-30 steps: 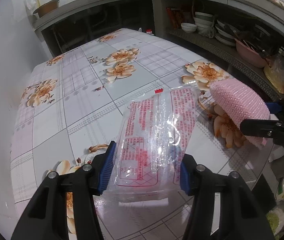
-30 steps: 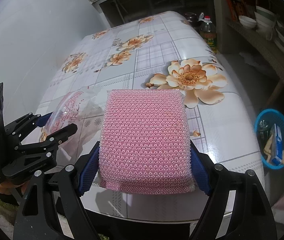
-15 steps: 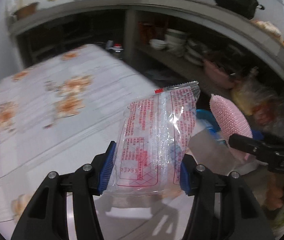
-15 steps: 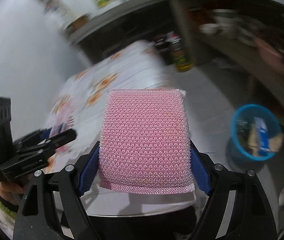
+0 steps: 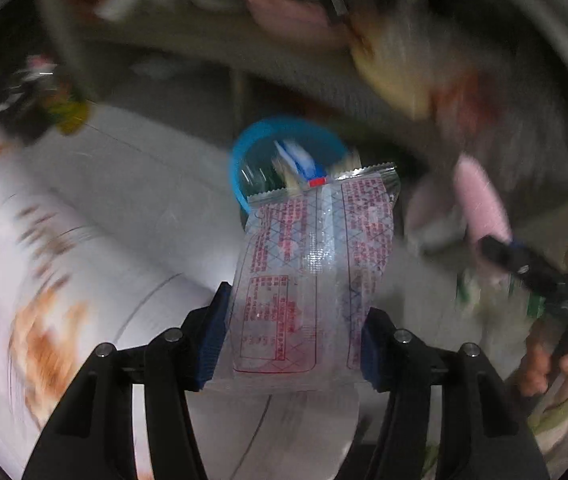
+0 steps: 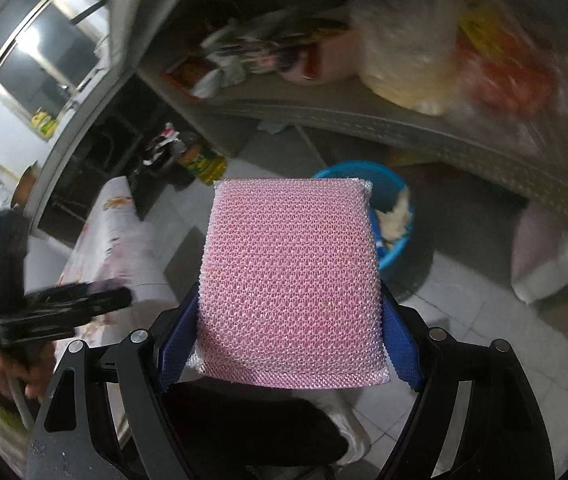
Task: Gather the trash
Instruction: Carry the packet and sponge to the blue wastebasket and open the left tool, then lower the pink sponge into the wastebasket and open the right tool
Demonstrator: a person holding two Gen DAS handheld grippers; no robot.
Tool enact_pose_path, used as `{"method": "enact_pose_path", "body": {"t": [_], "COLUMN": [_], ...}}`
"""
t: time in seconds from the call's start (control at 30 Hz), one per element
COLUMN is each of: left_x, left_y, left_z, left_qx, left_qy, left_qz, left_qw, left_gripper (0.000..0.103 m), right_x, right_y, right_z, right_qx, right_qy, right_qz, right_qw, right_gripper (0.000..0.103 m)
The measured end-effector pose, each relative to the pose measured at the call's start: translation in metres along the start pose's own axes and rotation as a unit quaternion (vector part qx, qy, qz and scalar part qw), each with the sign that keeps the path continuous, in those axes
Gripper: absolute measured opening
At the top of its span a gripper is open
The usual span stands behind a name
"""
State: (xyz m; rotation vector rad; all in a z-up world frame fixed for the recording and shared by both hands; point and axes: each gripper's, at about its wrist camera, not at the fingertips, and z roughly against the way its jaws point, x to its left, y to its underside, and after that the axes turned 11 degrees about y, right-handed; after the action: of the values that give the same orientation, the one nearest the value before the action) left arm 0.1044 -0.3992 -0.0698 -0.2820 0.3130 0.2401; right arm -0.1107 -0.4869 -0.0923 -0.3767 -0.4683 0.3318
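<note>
Floral-cloth surface (image 6: 120, 232) at 9 o'clock, green-yellow bottle (image 6: 204, 162) on the tiled floor (image 6: 463, 320) at its end, cluttered shelf (image 6: 363, 108) with plastic bags (image 6: 411, 56) at 1 o'clock.

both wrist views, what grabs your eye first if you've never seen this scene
The pink mesh sponge fills the middle of the right wrist view, clamped in the right gripper. In the left wrist view, the left gripper holds a clear red-printed wrapper. Beyond both, a blue trash basket sits on the floor.

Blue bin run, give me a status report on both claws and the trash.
Left claw shut on plastic wrapper. Right claw shut on pink scrubber. Blue bin on floor ahead, already holding trash. Nothing seen blocking it.
</note>
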Motion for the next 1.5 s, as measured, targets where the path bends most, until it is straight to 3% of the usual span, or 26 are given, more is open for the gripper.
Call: {"method": "enact_pose_path", "body": {"t": [0.1, 0.2, 0.33, 0.63, 0.77, 0.83, 0.9, 1.13, 1.27, 1.4, 1.5], "left_x": [0.003, 0.005, 0.004, 0.013, 0.02, 0.022, 0.025, 0.032, 0.036, 0.039, 0.04], "left_y": [-0.035, -0.055, -0.074, -0.089, -0.097, -0.103, -0.11, -0.133, -0.146, -0.158, -0.158], "left_z": [-0.053, -0.092, -0.146, -0.235, -0.262, -0.271, -0.275, -0.257, -0.237, -0.189, -0.126], "left_qx": [0.093, 0.142, 0.201, 0.278, 0.297, 0.296, 0.286, 0.241, 0.195, 0.126, 0.058], "left_qy": [0.002, -0.024, -0.066, -0.164, -0.204, -0.219, -0.227, -0.192, -0.159, -0.12, -0.072], "left_qz": [-0.009, -0.025, -0.077, -0.149, -0.178, -0.18, -0.173, -0.136, -0.092, -0.042, -0.013], "left_qw": [0.9956, 0.9893, 0.9743, 0.9347, 0.9159, 0.912, 0.9147, 0.9417, 0.9634, 0.9839, 0.9956], "left_gripper": [0.055, 0.055, 0.056, 0.056, 0.063, 0.069, 0.074, 0.089, 0.09, 0.09, 0.09], "right_x": [-0.003, -0.014, -0.028, -0.051, -0.055, -0.055, -0.055, -0.049, -0.047, -0.046, -0.036], "right_y": [0.001, 0.0, 0.003, 0.003, 0.002, 0.002, 0.002, -0.001, -0.002, -0.003, -0.005], "right_z": [-0.01, -0.015, -0.019, -0.028, -0.033, -0.035, -0.038, -0.046, -0.043, -0.039, -0.045], "right_qx": [0.01, 0.018, 0.027, 0.041, 0.049, 0.053, 0.057, 0.063, 0.058, 0.056, 0.072], "right_qy": [0.002, 0.004, 0.01, 0.03, 0.037, 0.038, 0.038, 0.035, 0.03, 0.024, 0.01], "right_qz": [-0.012, -0.022, -0.032, -0.052, -0.056, -0.056, -0.055, -0.045, -0.043, -0.037, -0.016], "right_qw": [1.0, 1.0, 0.999, 0.997, 0.997, 0.996, 0.996, 0.996, 0.997, 0.997, 0.997], "right_gripper": [0.077, 0.077, 0.077, 0.077, 0.077, 0.077, 0.077, 0.077, 0.077, 0.077, 0.077]}}
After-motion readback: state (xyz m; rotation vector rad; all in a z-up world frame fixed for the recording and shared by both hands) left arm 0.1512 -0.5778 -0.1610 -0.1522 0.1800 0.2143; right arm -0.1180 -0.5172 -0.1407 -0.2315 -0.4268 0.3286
